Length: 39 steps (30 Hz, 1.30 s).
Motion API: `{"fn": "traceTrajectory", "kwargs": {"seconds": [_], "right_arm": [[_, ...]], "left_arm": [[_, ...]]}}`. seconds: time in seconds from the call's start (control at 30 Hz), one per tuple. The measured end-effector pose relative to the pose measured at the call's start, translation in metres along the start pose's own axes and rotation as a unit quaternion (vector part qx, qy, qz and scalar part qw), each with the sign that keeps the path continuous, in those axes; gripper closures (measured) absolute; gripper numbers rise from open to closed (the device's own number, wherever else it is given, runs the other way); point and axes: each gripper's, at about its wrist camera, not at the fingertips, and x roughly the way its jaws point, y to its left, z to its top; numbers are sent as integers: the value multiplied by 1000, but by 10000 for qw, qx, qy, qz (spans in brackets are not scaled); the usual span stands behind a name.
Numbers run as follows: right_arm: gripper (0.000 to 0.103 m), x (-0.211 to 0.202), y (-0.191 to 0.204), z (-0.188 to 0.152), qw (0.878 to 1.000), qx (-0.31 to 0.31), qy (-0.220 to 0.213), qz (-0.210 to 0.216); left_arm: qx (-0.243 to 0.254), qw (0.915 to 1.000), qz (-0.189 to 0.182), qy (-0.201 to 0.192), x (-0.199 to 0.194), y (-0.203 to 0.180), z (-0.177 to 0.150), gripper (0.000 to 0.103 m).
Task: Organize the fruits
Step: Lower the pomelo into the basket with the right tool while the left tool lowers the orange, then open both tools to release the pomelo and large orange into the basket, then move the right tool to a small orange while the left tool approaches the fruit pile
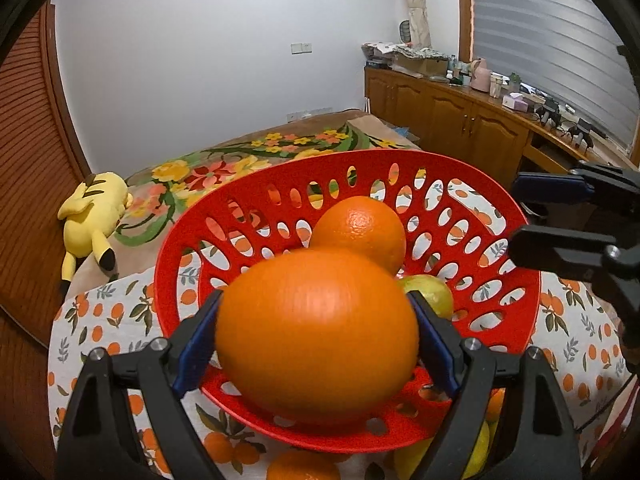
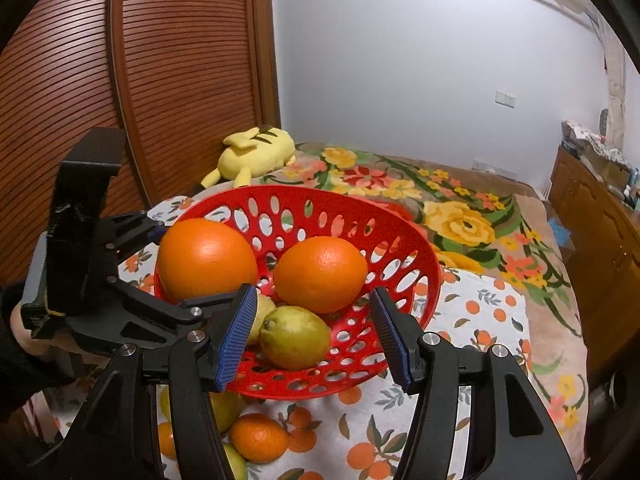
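Observation:
My left gripper (image 1: 316, 332) is shut on a large orange (image 1: 316, 332) and holds it over the near rim of the red perforated basket (image 1: 500, 208). The same orange (image 2: 206, 258) shows at the basket's left rim (image 2: 304, 192) in the right wrist view, gripped by the left gripper (image 2: 160, 264). Inside the basket lie a second orange (image 2: 320, 274) and a yellow-green lemon (image 2: 294, 342); both also show in the left wrist view, the orange (image 1: 362, 226) and the lemon (image 1: 432, 294). My right gripper (image 2: 314, 336) is open and empty just above the basket's near edge, and its fingers (image 1: 560, 246) show at the right.
The table has an orange-print cloth (image 2: 472, 312). Loose fruit lies in front of the basket: a small orange (image 2: 258, 436) and lemons (image 2: 226, 404). Behind are a floral bed (image 2: 460, 216), a yellow plush toy (image 2: 256, 152), a wooden wardrobe (image 2: 160, 80) and a cabinet (image 1: 460, 116).

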Motion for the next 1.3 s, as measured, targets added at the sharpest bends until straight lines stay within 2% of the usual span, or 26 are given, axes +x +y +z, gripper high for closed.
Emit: {"fn": "traceTrajectory", "kwargs": {"seconds": [0.13, 0.37, 0.53, 0.97, 1.3], "right_arm": [[41, -4, 1, -1, 10000, 25, -28, 9], [40, -22, 4, -6, 9999, 106, -132, 5], [36, -40, 12, -15, 9995, 199, -243, -17], [35, -69, 32, -71, 9977, 617, -229, -140], [35, -73, 44, -115, 9964, 822, -41, -207]], "left_arm": [[-132, 9993, 15, -363, -15, 8, 8, 15], [-283, 9974, 41, -655, -46, 14, 13, 15], [-361, 9962, -53, -791, -71, 15, 0, 15], [-494, 9963, -190, -684, -111, -4, -66, 15], [-623, 9970, -236, -405, -112, -16, -119, 15]]}}
